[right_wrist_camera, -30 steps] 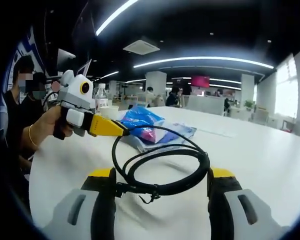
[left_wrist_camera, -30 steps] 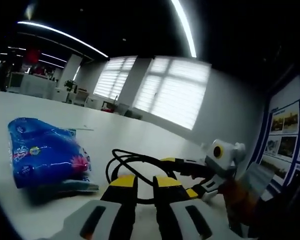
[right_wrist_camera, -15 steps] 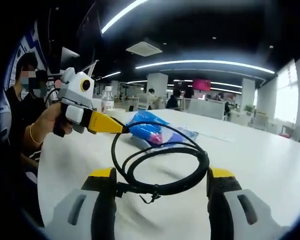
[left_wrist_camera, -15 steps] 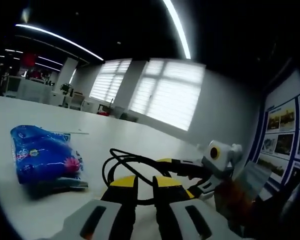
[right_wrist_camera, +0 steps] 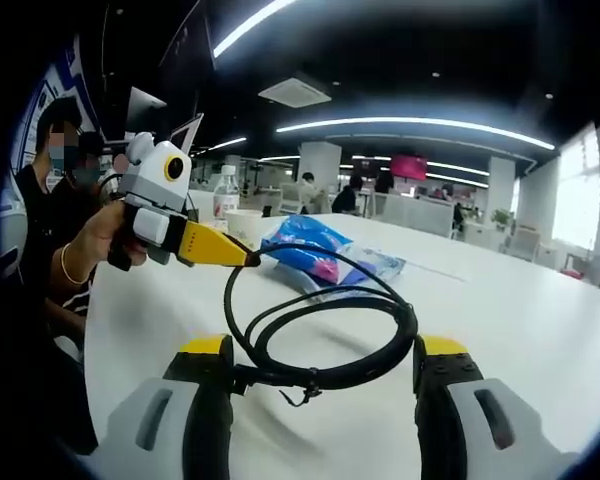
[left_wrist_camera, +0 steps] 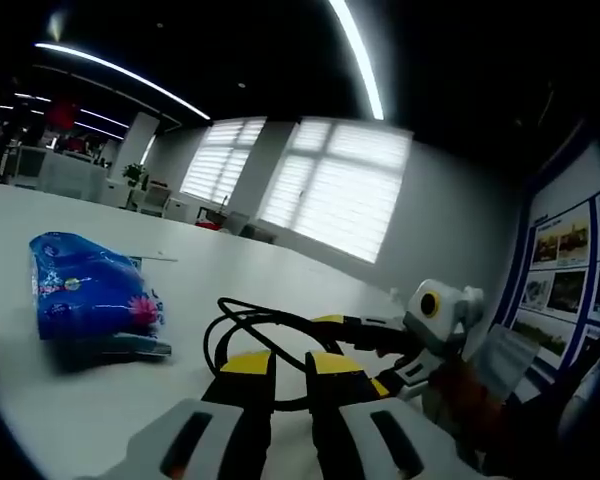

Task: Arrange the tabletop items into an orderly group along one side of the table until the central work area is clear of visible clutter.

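Observation:
A coiled black cable hangs just above the white table between both grippers. My right gripper has its jaws wide apart, and the coil spans the gap, touching both. My left gripper comes in from the left, held by a hand, with its yellow tips shut on one strand. In the left gripper view, my left gripper has its jaws close together over the cable, and my right gripper reaches in from the right. A blue snack bag lies on the table to the left, the same bag lying beyond the coil.
A water bottle and a white cup stand behind the left gripper. People sit at the table's left edge. The table stretches far towards the windows. Posters hang on the wall at the right.
Both views have shifted a little with the hands. The cable keeps its place between the grippers, and both grips look unchanged. The blue bag lies where it was.

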Tool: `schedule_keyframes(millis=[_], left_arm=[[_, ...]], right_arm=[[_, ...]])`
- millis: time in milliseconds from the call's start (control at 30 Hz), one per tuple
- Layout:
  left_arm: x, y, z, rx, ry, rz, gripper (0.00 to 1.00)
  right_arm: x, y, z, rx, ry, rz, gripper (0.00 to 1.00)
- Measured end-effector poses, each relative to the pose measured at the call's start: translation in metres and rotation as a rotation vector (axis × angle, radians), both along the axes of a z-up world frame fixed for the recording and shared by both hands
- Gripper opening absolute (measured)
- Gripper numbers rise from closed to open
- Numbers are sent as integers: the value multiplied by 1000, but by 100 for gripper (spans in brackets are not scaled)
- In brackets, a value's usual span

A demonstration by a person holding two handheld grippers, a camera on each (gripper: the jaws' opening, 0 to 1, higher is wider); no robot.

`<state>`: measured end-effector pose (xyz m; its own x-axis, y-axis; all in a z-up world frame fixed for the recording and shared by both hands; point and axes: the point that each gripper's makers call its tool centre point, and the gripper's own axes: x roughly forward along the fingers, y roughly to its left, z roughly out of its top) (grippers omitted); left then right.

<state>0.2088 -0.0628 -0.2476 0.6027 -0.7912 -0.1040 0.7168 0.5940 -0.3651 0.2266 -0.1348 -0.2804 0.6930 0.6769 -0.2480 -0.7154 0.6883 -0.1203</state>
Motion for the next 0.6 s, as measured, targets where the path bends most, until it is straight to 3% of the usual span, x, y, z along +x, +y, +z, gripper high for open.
schedule_keyframes(millis=[67, 133, 167, 200, 267, 367, 600], left_arm=[[-4, -2, 1, -1, -3, -9, 10], [-7, -6, 2, -1, -12, -29, 7], [-8, -8, 1, -1, -13, -34, 7], [-7, -8, -2, 4, 10, -24, 8], [-11, -10, -6, 22, -4, -33, 8], [-13, -6, -9, 21, 13, -38, 8], [-6, 9, -9, 39, 12, -3, 8]], right_arm=[[-3, 0, 0, 0, -7, 3, 62], [-6, 6, 16, 45, -100, 39, 32], [-8, 7, 11, 9, -98, 52, 30], [-6, 6, 5, -15, -63, 18, 35], [-7, 9, 0, -23, -49, 10, 51], [-15, 16, -5, -33, -36, 53, 50], [-11, 11, 0, -15, -34, 40, 54]])
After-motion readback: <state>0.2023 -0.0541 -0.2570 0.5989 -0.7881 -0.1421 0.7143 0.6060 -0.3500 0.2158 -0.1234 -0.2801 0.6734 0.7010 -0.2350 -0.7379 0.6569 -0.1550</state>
